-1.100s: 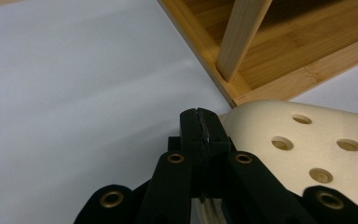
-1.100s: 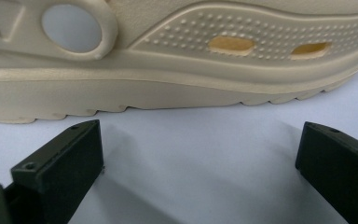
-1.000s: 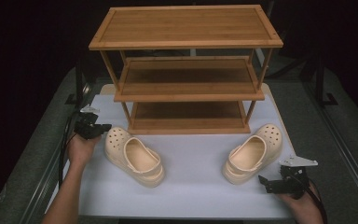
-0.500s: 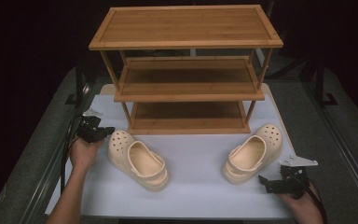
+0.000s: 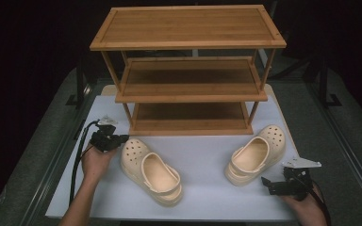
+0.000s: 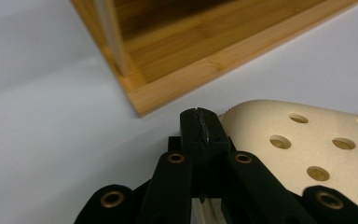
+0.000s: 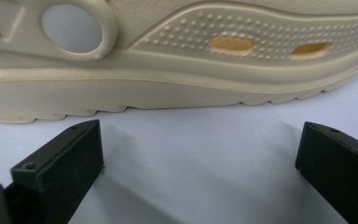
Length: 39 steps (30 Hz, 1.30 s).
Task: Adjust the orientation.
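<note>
A wooden rack (image 5: 188, 70) stands on the white table (image 5: 207, 197). Two tan clogs lie in front. The left gripper (image 5: 119, 140), jaws together, points at the left clog (image 5: 151, 170) toe. The right gripper (image 5: 266, 183), jaws apart, sits low beside the right clog (image 5: 254, 154).

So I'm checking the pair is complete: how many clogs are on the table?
2. The left clog lies on the white mat in front of the rack, beside the left gripper. The right clog lies near the rack's right front leg, just ahead of the right gripper.
</note>
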### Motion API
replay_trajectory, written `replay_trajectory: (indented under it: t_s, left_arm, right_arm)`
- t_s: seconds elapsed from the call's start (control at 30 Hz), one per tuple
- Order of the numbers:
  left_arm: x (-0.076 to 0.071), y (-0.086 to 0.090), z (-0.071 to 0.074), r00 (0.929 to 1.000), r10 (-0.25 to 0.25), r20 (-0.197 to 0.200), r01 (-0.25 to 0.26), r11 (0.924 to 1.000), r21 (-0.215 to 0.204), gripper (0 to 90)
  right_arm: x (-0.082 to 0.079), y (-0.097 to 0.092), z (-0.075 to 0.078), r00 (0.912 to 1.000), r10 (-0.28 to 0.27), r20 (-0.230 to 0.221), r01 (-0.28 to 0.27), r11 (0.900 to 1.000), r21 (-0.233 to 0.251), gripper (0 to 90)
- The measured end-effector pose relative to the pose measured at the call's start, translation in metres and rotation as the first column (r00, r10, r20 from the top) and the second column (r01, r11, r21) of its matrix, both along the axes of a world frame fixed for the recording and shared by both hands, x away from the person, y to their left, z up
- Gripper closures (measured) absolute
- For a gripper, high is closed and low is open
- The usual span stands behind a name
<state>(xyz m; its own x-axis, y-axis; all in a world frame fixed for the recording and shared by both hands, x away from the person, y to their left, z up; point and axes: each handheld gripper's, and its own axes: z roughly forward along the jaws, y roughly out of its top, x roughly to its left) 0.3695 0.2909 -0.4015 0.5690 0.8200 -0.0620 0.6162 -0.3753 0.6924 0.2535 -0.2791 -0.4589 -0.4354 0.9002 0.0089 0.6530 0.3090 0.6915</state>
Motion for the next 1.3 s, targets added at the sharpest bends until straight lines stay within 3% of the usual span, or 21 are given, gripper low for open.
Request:
replay_trajectory:
  t_s: [0.1, 0.23, 0.5, 0.8, 0.97, 1.13, 1.3]
  left_arm:
    - [-0.006, -0.005, -0.002, 1.0, -0.003, 0.006, 0.003, 0.9999, -0.014, 90.0]
    - [-0.007, -0.006, -0.002, 0.9999, -0.012, 0.011, 0.012, 0.9999, -0.001, 90.0]
    - [-0.007, 0.006, 0.001, 0.9999, -0.012, 0.008, 0.012, 0.9999, 0.0, 90.0]
    - [-0.041, 0.032, 0.01, 0.9997, -0.008, 0.023, 0.009, 0.9994, -0.034, 90.0]
    - [-0.072, 0.043, 0.007, 0.9993, -0.03, 0.022, 0.031, 0.9978, -0.058, 90.0]
    - [-0.096, 0.04, -0.001, 0.998, -0.064, 0.004, 0.064, 0.9941, -0.088, 90.0]
    - [-0.105, 0.031, -0.009, 0.9941, -0.107, -0.019, 0.105, 0.9917, -0.073, 90.0]
  right_arm:
    - [0.0, 0.0, 0.0, 1.0, 0.0, 0.0, 0.0, 1.0, 0.0, 0.3]
    - [0.0, 0.0, 0.0, 1.0, 0.0, 0.0, 0.0, 1.0, 0.0, 0.3]
    - [0.0, 0.0, 0.0, 1.0, 0.001, 0.001, -0.001, 1.0, 0.0, 0.3]
    - [0.0, 0.0, 0.0, 1.0, 0.001, 0.0, -0.001, 1.0, -0.001, 0.3]
    - [0.0, 0.0, 0.0, 1.0, 0.0, 0.0, 0.0, 1.0, 0.0, 0.3]
    - [0.0, 0.0, 0.0, 1.0, 0.001, 0.0, -0.001, 1.0, -0.001, 0.3]
    - [0.0, 0.0, 0.0, 1.0, -0.001, 0.0, 0.001, 1.0, 0.0, 0.3]
